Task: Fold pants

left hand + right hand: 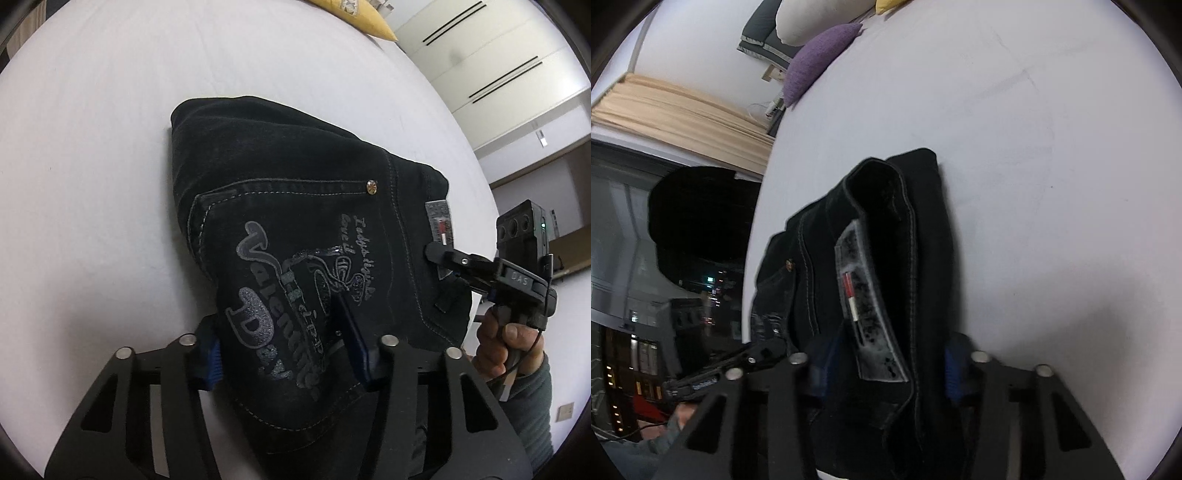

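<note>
Black jeans (pixel 295 177) lie folded on a white bed sheet (pixel 92 166), back pocket with a glittery print facing up. My left gripper (pixel 284 347) is shut on the thick folded stack at the pocket end, blue pads (pixel 356 341) pressed to either side of the bulging fabric. In the right wrist view the waistband (pixel 886 221) with its grey label (pixel 864 306) fills the gap of my right gripper (pixel 886 369), which is shut on it. From the left wrist view that right gripper (pixel 439 258) bites the waistband beside the label (pixel 439 218), a hand (pixel 498 343) on its handle. The left gripper (pixel 764 352) shows at the jeans' left edge.
A yellow pillow (pixel 354 14) lies at the bed's far end, a purple pillow (pixel 816 59) and a white one (pixel 812 18) at its far corner. White wardrobe doors (pixel 498 55) stand past the right edge. A beige curtain (pixel 683 114) and dark window lie beyond the left edge.
</note>
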Demonstrator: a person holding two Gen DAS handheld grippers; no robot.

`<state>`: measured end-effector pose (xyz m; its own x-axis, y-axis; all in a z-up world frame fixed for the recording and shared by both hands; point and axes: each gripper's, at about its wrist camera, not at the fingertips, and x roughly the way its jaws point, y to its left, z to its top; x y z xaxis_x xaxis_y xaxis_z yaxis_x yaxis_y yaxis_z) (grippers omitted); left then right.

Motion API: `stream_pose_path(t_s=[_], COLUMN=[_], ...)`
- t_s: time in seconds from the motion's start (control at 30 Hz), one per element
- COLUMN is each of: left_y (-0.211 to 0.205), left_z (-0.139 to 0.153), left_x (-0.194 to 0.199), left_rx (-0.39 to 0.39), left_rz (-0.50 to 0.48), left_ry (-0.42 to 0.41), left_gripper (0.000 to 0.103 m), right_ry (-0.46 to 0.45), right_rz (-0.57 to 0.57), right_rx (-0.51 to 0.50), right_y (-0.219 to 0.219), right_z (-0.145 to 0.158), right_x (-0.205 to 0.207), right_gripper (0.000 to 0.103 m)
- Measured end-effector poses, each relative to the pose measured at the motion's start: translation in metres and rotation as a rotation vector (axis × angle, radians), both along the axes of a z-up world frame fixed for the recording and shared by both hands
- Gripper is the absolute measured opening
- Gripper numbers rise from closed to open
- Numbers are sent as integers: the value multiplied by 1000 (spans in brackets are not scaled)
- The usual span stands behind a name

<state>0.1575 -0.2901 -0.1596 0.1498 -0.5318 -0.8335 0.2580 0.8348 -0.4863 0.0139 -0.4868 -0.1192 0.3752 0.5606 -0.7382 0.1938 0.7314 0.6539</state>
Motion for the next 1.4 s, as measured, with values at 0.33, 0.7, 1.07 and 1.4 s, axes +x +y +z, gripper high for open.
stream_pose_path(t_s=[0.33, 0.7, 1.07, 1.4], left_y=[1, 61, 104, 105], left_z=[21, 66, 58, 7], left_x=[-1, 41, 135, 169], left_rx=[-36, -4, 163, 229], left_rz=[-13, 42, 81, 99], left_ry=[-40, -186, -291, -272], left_gripper=[21, 20, 21, 52], right_ry=[-79, -199, -216, -126], right_rz=[73, 160, 149, 62], right_rx=[-305, -352, -184, -92], right_y=[48, 103, 141, 114], right_z=[53, 94, 55, -14], right_x=[0, 62, 178, 206], right_gripper=[22, 20, 20, 36])
